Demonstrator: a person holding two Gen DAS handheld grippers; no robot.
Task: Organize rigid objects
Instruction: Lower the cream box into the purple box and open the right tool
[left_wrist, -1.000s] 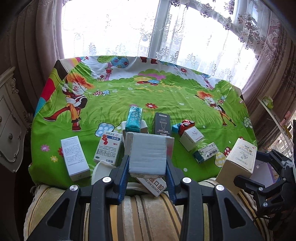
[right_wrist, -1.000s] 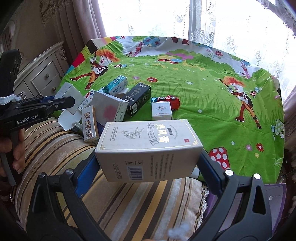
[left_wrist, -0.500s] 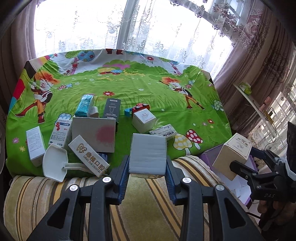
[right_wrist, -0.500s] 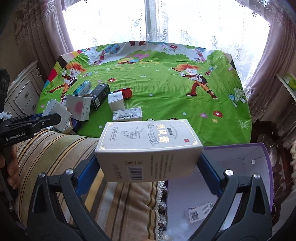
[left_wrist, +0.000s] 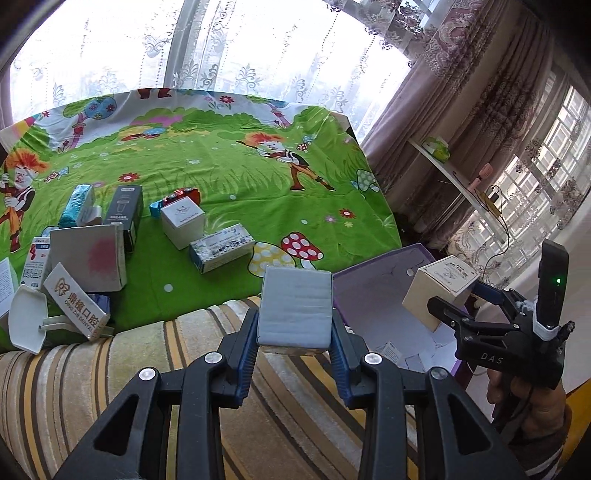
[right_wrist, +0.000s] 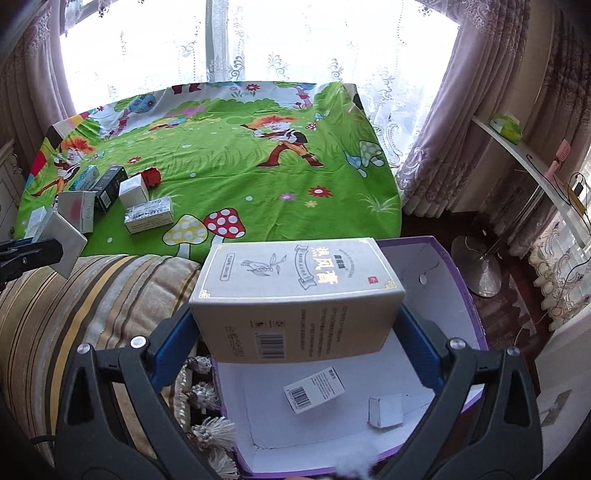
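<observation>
While two small packets (right_wrist: 314, 393) already lie in the purple box (right_wrist: 456, 291), we find each claw pinching a carton: the right claw (right_wrist: 295, 325) holds the beige carton (right_wrist: 299, 295) over it, the left claw (left_wrist: 294, 343) a grey carton (left_wrist: 295, 304) above the striped cushion (left_wrist: 110, 369). We count several cartons (left_wrist: 219, 253) left on the green bedsheet (left_wrist: 258, 184).

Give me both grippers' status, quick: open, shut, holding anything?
Left gripper: shut on the grey box.
Right gripper: shut on the cream carton, above the purple bin.

— What's at the far side?
— A bright window (right_wrist: 258, 40) with lace curtains (left_wrist: 221, 66).
— And right?
— Mauve drapes (right_wrist: 480, 122), a white shelf (right_wrist: 528, 162), dark floor (right_wrist: 509, 314).
</observation>
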